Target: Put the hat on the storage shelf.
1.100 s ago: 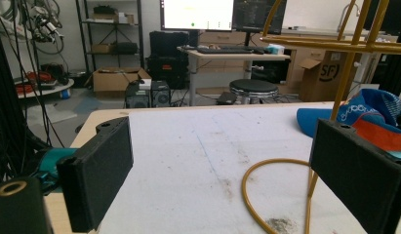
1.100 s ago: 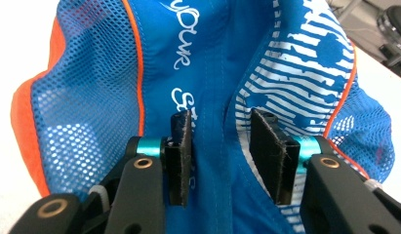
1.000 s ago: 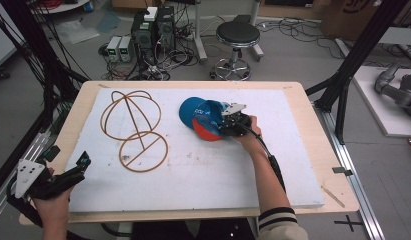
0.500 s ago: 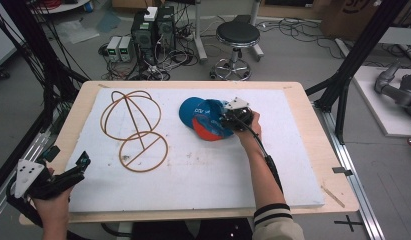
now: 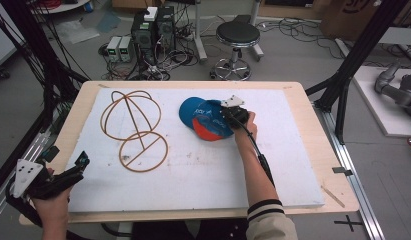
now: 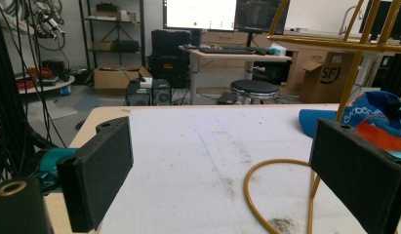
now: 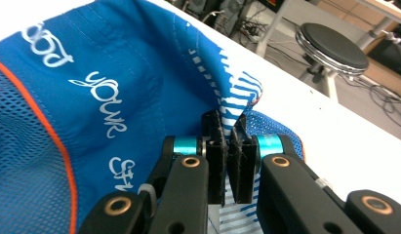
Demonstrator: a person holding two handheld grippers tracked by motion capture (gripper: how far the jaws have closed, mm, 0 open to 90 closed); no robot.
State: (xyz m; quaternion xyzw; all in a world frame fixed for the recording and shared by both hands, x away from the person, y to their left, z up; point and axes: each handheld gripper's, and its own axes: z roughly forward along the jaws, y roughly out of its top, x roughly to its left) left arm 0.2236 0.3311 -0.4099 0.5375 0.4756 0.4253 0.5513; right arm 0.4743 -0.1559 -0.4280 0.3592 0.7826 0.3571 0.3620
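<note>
Pinching a blue cap on the white worktop

Lying near the middle of the worktop [image 5: 293, 165], a bit toward the far edge, is a blue cap [image 5: 205, 117] with white writing and an orange mesh part. The right gripper [image 5: 234, 114] is at the cap's right side. In the right gripper view its two black jaws are squeezed together on a fold of the cap's blue and white cloth [image 7: 230, 109].

To the left of the cap stands a gold wire stand [image 5: 133, 127]. It has a round hoop flat on the worktop and curved loops going up from it. The cap and the stand are close but not touching.

The left gripper [image 5: 68, 172] is far from the cap, at the near left corner of the worktop. Its jaws are wide apart with nothing between them.

Past the worktop, a black round stool [image 5: 237, 36] sits on the floor.
</note>
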